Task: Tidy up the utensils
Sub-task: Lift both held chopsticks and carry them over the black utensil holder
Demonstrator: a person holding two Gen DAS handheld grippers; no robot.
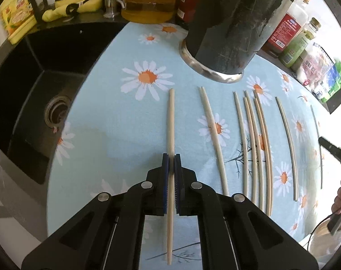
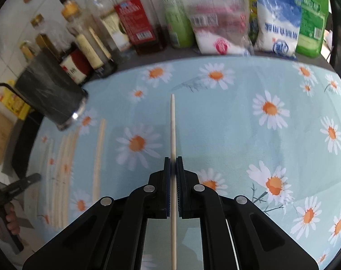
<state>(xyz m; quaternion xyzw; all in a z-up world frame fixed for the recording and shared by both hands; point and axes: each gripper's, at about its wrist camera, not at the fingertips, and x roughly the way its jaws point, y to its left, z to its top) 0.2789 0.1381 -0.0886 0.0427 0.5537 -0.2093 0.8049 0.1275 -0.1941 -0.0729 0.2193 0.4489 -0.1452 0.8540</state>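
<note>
sink: I see a black sink (image 1: 35,94) at far left of the left wrist view, drain at its bottom, faucet (image 1: 110,2) behind it at upper left.
bench: covered by a light blue daisy cloth (image 1: 116,121) filling the middle of both views.
left tool: left tool (image 1: 171,157) at lower centre of its view, clenched on one chopstick (image 1: 171,117); the stick runs straight up the frame from between the pads, its far end lying over the cloth.
holder: dark cylindrical utensil holder (image 1: 229,27) with a metal base ring, upper centre of the left view, standing on the cloth; in the right view it sits at the left edge, blurred.
loose chopsticks: row of loose chopsticks (image 1: 256,146) flat on the cloth right of the held one, roughly parallel, below the holder; a close pair first, then a tighter cluster, then single sticks toward the right edge.
bottles: bottles and bags (image 2: 215,18) line the back of the bench along the top of the right view.
right tool: right tool (image 2: 173,158) lower centre of its view, clamped on a second chopstick (image 2: 173,126) pointing up the frame above the cloth. I can't tell if its tip touches the cloth.
</note>
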